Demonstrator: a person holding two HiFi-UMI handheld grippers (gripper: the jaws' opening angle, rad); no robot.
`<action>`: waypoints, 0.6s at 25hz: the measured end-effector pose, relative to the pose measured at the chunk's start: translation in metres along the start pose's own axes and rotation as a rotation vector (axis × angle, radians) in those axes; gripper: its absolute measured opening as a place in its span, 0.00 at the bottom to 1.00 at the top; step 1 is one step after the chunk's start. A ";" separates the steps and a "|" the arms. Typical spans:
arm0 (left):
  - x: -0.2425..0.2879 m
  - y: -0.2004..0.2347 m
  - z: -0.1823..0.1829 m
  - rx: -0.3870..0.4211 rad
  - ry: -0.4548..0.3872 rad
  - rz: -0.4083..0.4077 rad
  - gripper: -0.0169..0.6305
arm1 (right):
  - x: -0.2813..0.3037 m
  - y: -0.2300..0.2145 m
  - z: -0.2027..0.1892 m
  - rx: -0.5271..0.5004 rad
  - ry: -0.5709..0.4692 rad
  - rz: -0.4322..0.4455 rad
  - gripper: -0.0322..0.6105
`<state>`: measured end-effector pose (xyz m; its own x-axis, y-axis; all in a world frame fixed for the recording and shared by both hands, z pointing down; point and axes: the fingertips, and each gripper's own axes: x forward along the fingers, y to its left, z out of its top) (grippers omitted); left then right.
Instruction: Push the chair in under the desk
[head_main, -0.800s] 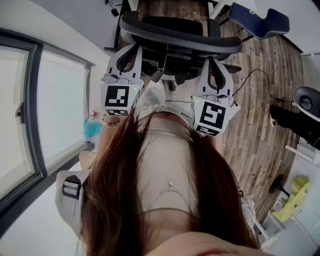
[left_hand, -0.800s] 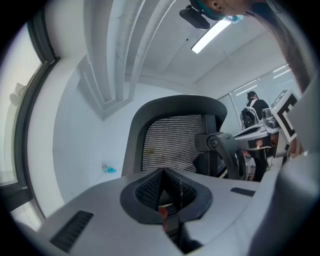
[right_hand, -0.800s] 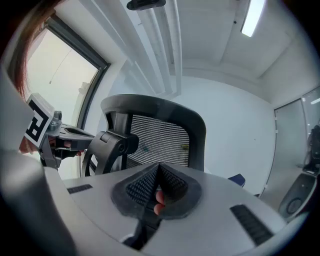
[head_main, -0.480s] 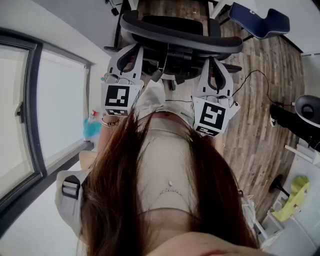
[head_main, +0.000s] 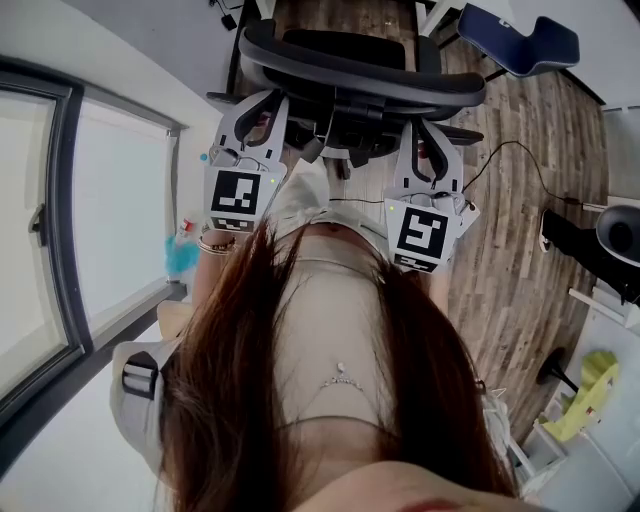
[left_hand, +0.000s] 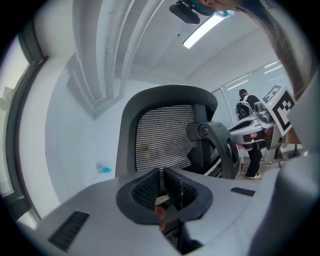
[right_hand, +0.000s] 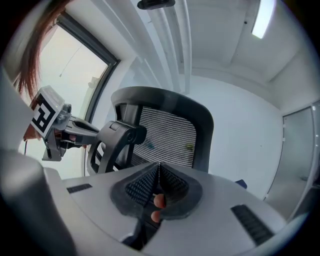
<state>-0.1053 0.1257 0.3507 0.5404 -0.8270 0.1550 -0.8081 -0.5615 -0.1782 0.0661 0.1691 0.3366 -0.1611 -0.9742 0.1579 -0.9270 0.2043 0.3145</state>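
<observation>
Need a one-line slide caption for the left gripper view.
Left hand-held gripper, jaws shut, pointing at the mesh back of the black office chair.

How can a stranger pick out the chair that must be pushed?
Look at the wooden floor beside the big window. The chair stands directly before the person. It is black with a mesh back, unlike the blue seat farther right.
</observation>
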 end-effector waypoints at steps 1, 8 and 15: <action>0.000 0.000 -0.001 0.009 0.004 -0.003 0.04 | 0.000 0.000 -0.001 -0.018 0.002 0.003 0.09; -0.002 -0.004 -0.011 0.043 0.036 -0.037 0.09 | 0.001 0.001 -0.013 -0.033 0.041 0.029 0.10; -0.003 -0.006 -0.016 0.083 0.051 -0.064 0.14 | 0.002 0.007 -0.019 -0.049 0.071 0.075 0.12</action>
<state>-0.1058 0.1322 0.3668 0.5757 -0.7880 0.2180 -0.7489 -0.6153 -0.2462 0.0653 0.1706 0.3568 -0.2034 -0.9472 0.2480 -0.8955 0.2824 0.3441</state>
